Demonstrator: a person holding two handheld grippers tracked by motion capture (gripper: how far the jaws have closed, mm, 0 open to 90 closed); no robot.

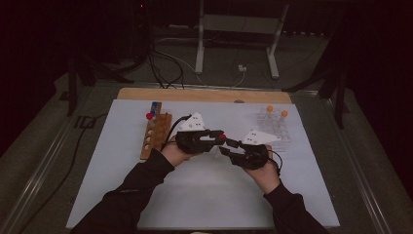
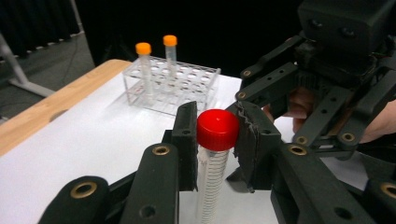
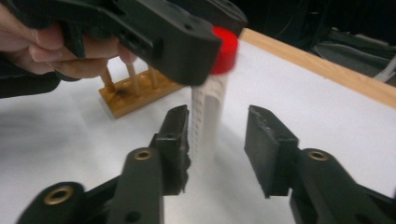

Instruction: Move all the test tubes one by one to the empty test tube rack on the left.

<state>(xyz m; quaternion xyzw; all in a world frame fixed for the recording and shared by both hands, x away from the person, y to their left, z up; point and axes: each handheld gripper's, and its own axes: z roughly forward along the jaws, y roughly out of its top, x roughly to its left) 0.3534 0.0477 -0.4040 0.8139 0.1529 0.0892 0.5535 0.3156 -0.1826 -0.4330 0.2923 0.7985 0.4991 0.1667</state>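
Now the left gripper (image 2: 215, 140) clamps the tube (image 2: 212, 175) by its red cap (image 2: 217, 129), upright above the table (image 1: 204, 195), while the right gripper (image 3: 217, 140) stands parted around the body, not touching, apparently a handover so the left can carry it.

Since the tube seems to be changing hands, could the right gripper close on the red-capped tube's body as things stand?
Probably yes: the right gripper stands open around the red-capped tube, whose body hangs bare below the left gripper clamping its cap.
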